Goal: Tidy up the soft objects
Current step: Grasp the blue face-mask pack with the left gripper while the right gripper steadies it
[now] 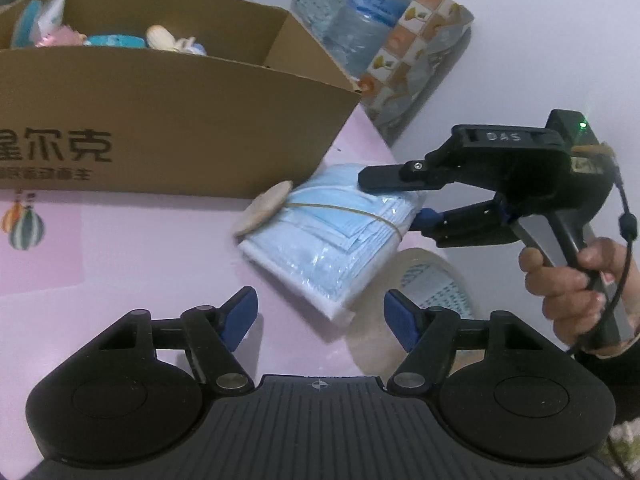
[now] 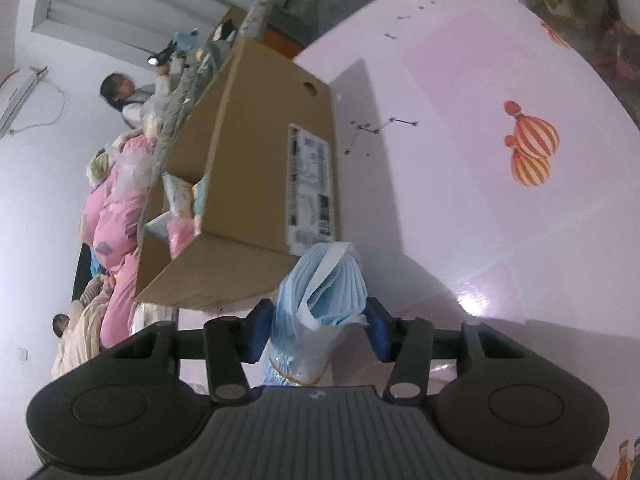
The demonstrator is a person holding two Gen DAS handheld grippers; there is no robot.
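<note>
Cardboard box [image 1: 160, 120] just beyond the left gripper [image 1: 320, 316], open-topped, soft toys [image 1: 120, 38] inside, printed side facing the camera. Pink table [image 1: 140, 248] underneath, with a balloon sticker [image 1: 24, 224] far to that gripper's left. Round beige pad [image 1: 266, 208] leaning between box corner and mask pack [image 1: 328, 236], touching both. Off the table, beyond and to the right: water bottles [image 1: 360, 20] under a patterned wrap [image 1: 420, 52].

Mask pack: blue masks in clear film, bound by a rubber band [image 1: 340, 210], lying just ahead of the left gripper, tilted, near corner between the blue pads [image 1: 240, 316] without touching either. Left gripper's jaws roughly half apart, holding nothing.

Right gripper [image 1: 404, 204] reaching in from the right, held by a hand [image 1: 576, 280] on its handle. In the left wrist view: one finger over the pack's far end, the other at its edge. In the right wrist view: the same gripper [image 2: 320, 328] with jaws drawn in on the pack [image 2: 320, 300], both pads against the crumpled film, so clamped on it. Box [image 2: 260, 184] right behind the pack there, label [image 2: 310, 184] facing the gripper; pink bedding [image 2: 116, 216] farther off to the left. Two balloon stickers [image 2: 530, 144] on the table well to the right.
</note>
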